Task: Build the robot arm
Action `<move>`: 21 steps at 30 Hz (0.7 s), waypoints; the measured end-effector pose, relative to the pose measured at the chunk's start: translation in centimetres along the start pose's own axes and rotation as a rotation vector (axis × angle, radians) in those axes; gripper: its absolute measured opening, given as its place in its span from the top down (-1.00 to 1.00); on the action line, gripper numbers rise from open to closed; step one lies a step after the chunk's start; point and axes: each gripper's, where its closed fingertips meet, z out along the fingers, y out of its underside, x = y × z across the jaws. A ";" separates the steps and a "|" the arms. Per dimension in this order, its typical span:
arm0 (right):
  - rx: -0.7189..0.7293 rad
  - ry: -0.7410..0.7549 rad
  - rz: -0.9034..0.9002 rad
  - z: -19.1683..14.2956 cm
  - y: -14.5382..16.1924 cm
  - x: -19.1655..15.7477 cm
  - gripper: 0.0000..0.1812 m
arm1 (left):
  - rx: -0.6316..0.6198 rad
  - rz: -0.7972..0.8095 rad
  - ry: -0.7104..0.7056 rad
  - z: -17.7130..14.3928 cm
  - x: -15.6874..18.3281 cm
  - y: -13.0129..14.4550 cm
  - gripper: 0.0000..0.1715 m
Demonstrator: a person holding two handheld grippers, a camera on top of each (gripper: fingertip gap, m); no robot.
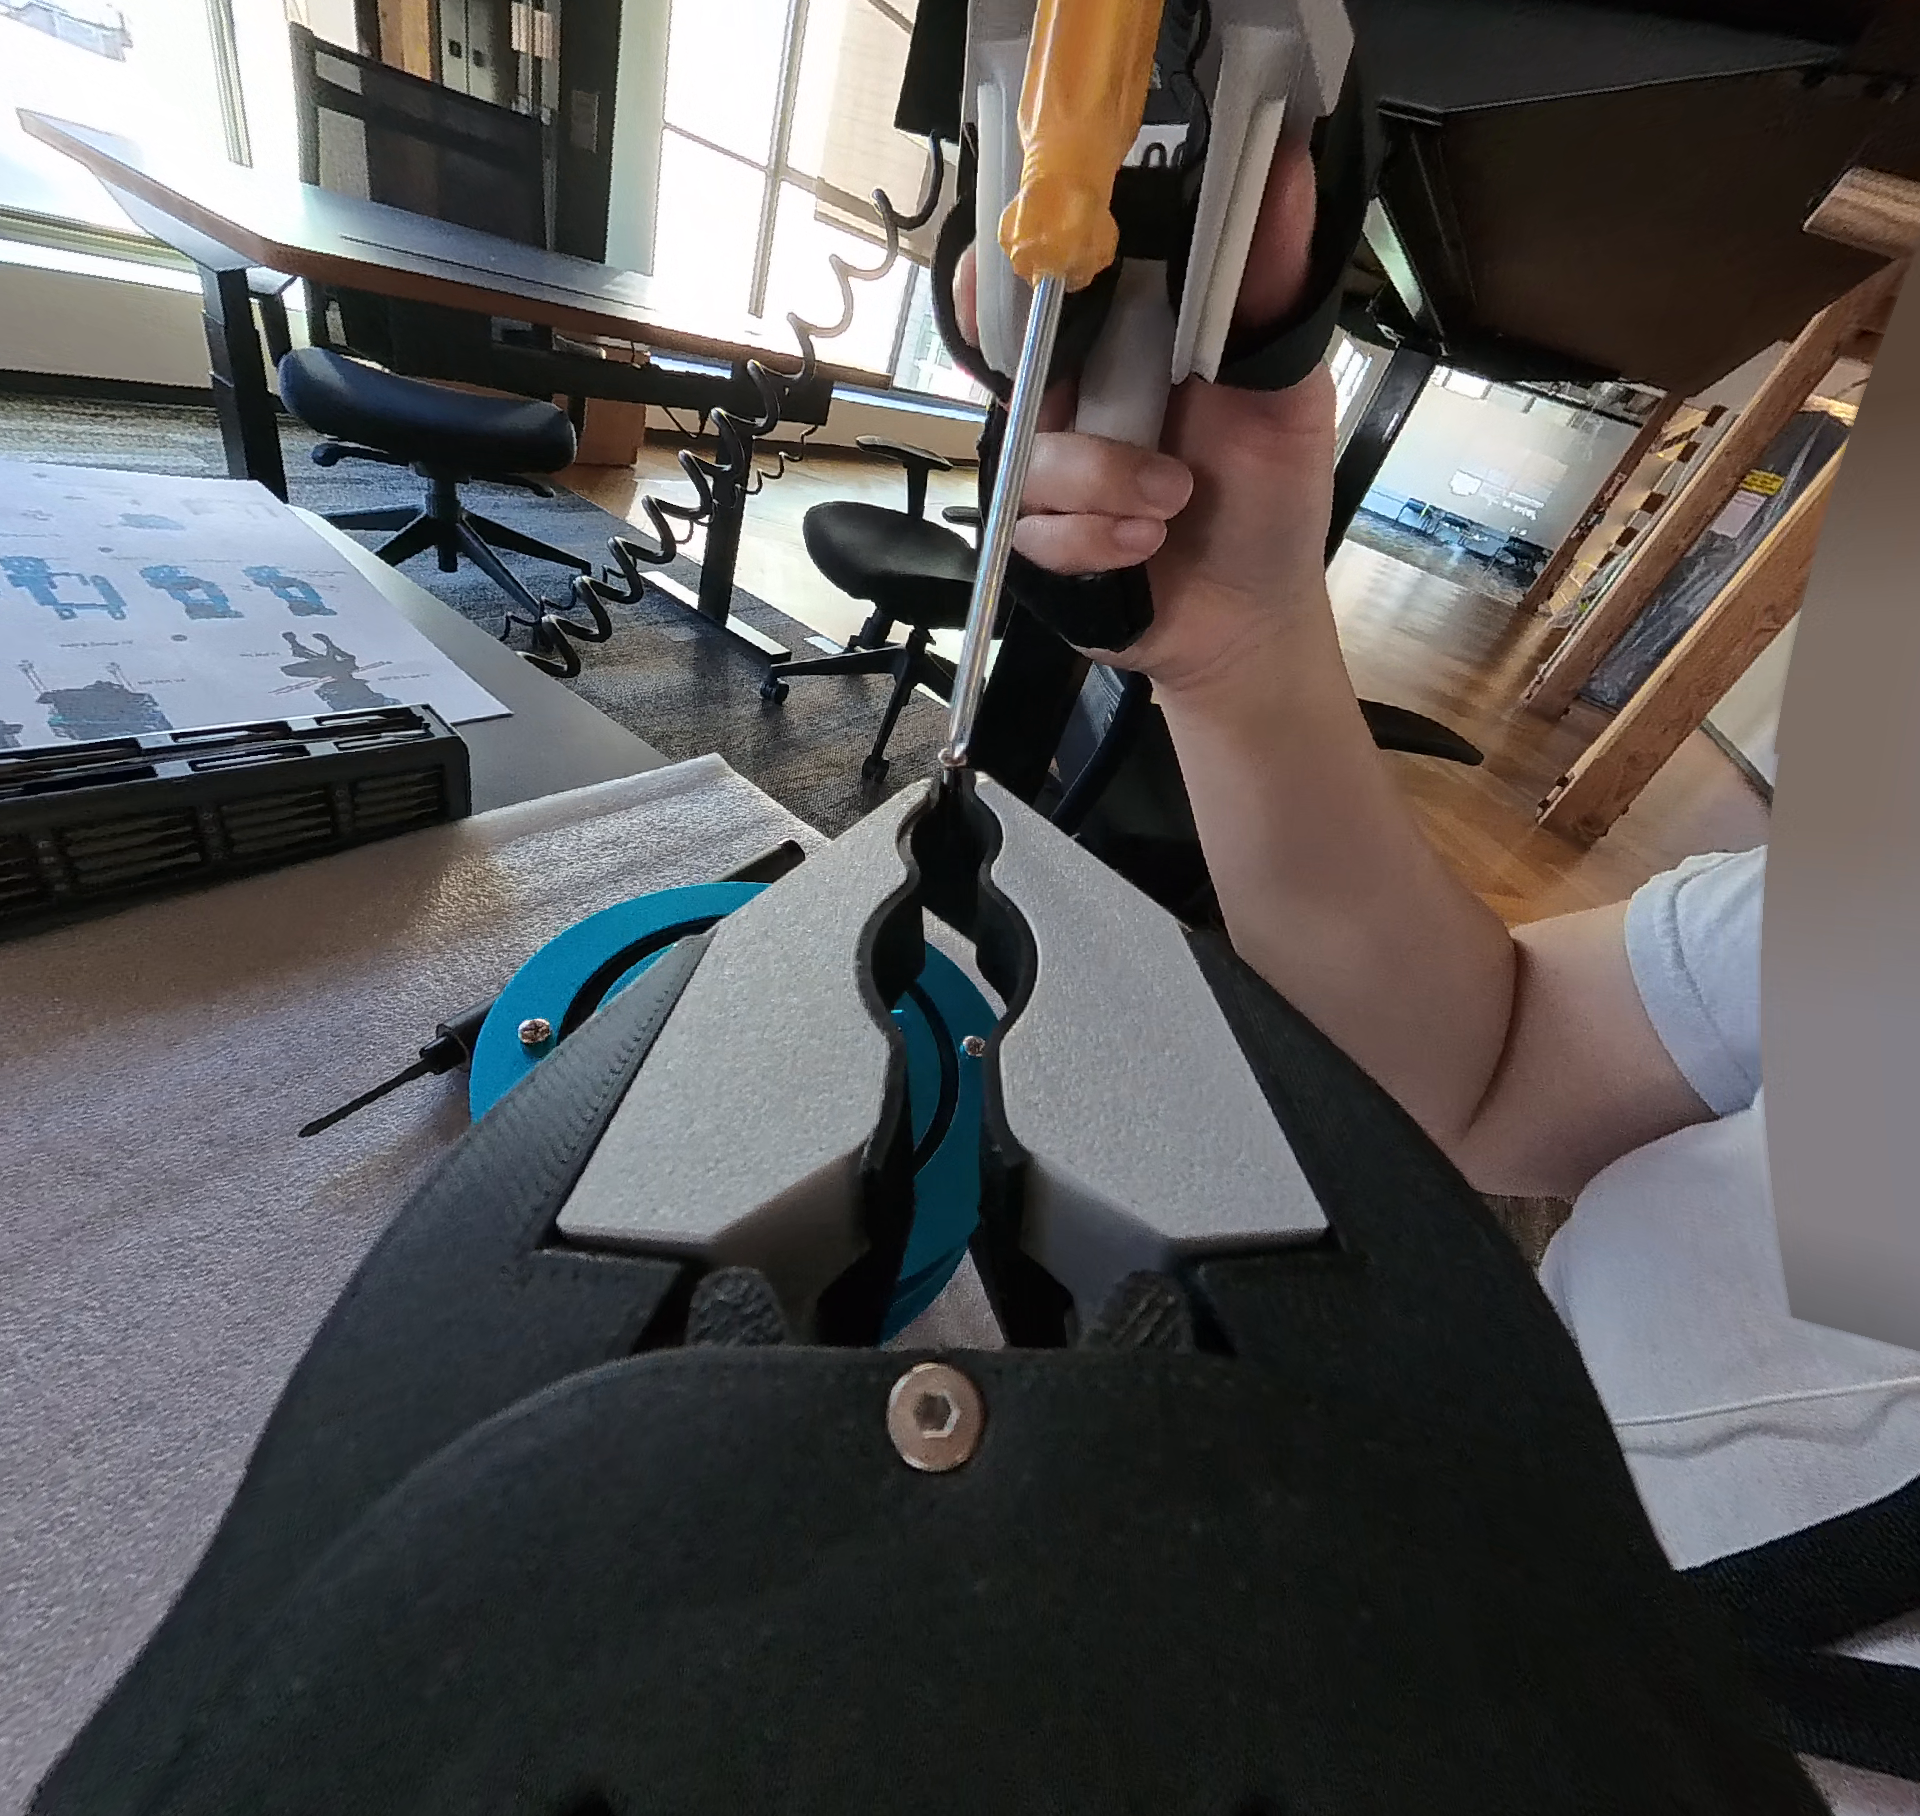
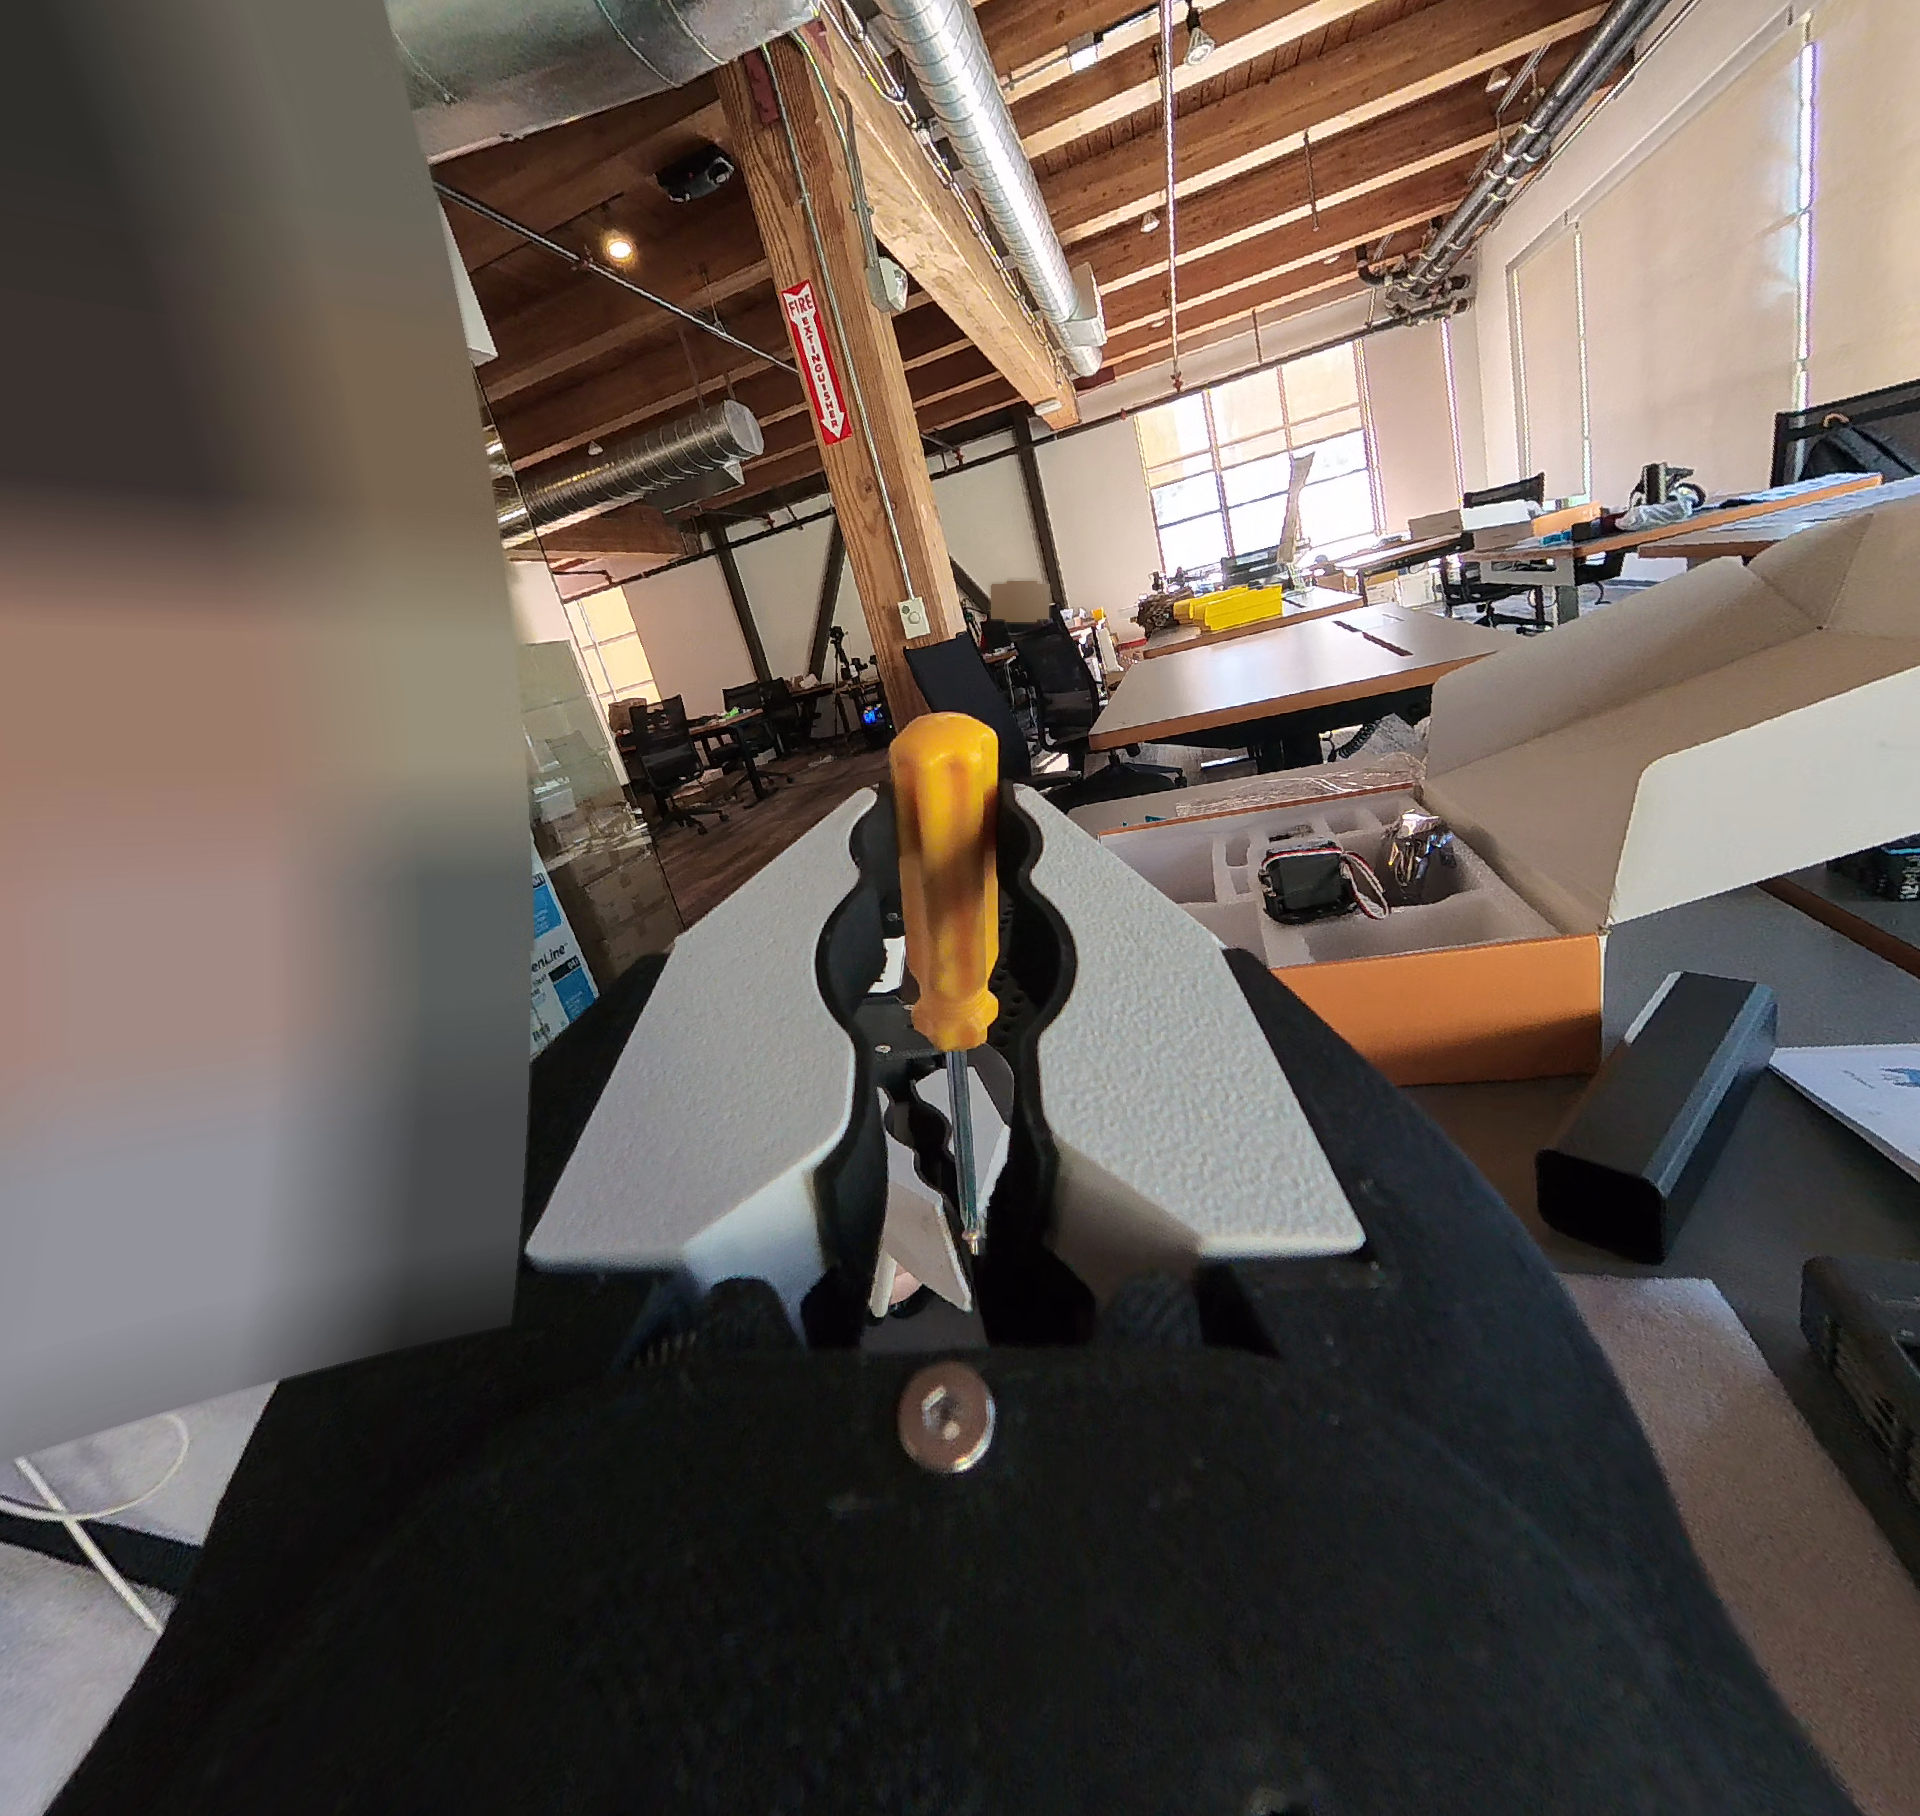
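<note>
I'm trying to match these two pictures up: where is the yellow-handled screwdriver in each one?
Left wrist view: the screwdriver hangs from top centre, clamped in the right hand-held gripper, its tip at the left hand-held gripper.
Right wrist view: the screwdriver stands at centre, handle pinched in that view's own hand-held gripper, shaft pointing toward the camera.
Shared landmark: the black bit case.

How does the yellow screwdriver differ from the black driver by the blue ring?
The yellow screwdriver is gripped in the right claw, steeply tilted; the black driver lies flat on the grey mat. The yellow screwdriver shows bare steel; the black driver is all black. Both are slim.
</note>
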 end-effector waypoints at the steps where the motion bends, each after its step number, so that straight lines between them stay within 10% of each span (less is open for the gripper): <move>1: 0.001 0.002 0.002 -0.1 0.0 0.0 0.82 | -0.002 0.003 -0.002 0.0 0.0 0.0 1.00; 21: -0.063 -0.018 0.021 0.4 0.6 -0.5 0.82 | -0.119 0.070 -0.012 -0.1 0.6 1.1 1.00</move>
